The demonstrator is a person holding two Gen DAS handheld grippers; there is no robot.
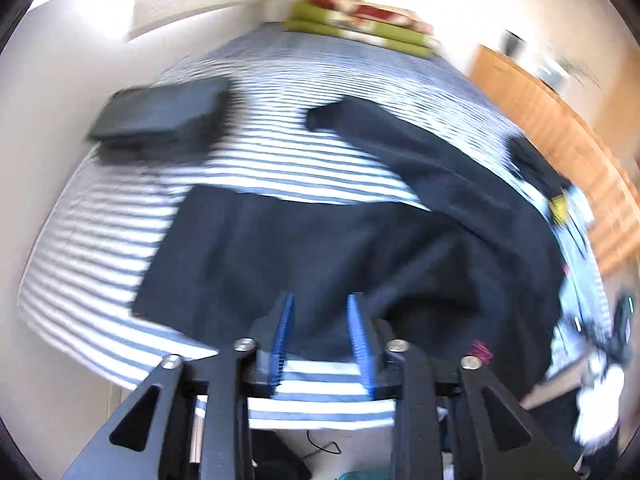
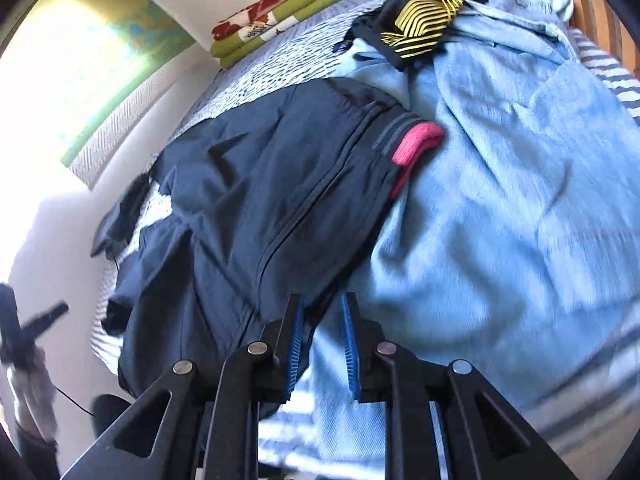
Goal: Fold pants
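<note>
Dark navy pants (image 1: 320, 240) lie spread on the striped bed (image 1: 100, 248), one leg running toward the far middle and the other reaching left. My left gripper (image 1: 320, 298) hovers open over the pants' near edge, its blue pads (image 1: 285, 328) apart with nothing between them. In the right wrist view the same pants (image 2: 248, 184) show a pink waistband lining (image 2: 416, 144). My right gripper (image 2: 321, 298) is open above the line where the pants meet a light blue denim garment (image 2: 500, 200).
A folded dark garment (image 1: 160, 114) sits at the bed's far left. Folded green and red bedding (image 1: 360, 20) lies at the far end. A black and yellow striped garment (image 2: 420, 28) tops the denim pile. A wooden slatted board (image 1: 560, 140) runs along the right.
</note>
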